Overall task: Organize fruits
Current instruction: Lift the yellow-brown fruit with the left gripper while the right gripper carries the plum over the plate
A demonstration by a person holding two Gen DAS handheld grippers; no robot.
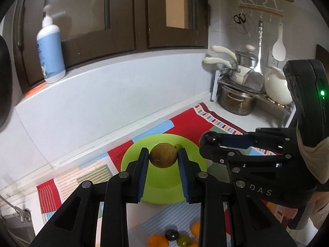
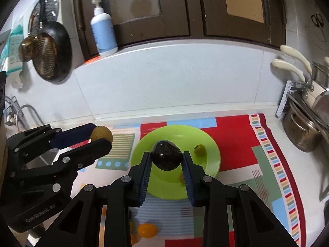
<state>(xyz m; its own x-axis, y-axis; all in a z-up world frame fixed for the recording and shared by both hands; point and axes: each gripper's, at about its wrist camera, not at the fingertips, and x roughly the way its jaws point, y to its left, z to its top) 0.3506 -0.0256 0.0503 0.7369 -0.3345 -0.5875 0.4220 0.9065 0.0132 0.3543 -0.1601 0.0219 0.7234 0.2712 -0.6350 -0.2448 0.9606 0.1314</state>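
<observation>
Left gripper: we are clamping the left gripper (image 1: 163,154) on a round brownish-green fruit (image 1: 163,155), its blue pads pressing both sides of it.
Right gripper: we are clamping the right gripper (image 2: 166,156) on a dark, glossy avocado (image 2: 167,156), the pads tight against its flanks.
Where the held fruit are: we are holding both in the air, the avocado over the green plate (image 2: 207,144) and the brownish fruit over its left part in the left wrist view.
On the plate: we are seeing one small green fruit (image 2: 199,149) lying on its right part, apart from the avocado.
Loose fruit: we are seeing orange fruits (image 1: 157,240), a dark one (image 1: 171,234) and a greenish one (image 1: 183,239) lying close together on the patterned mat (image 2: 236,140), nearer to us than the plate.
Backdrop: we are facing a pump bottle (image 2: 102,30) on the ledge and pots (image 1: 236,100) on a rack to the right.
</observation>
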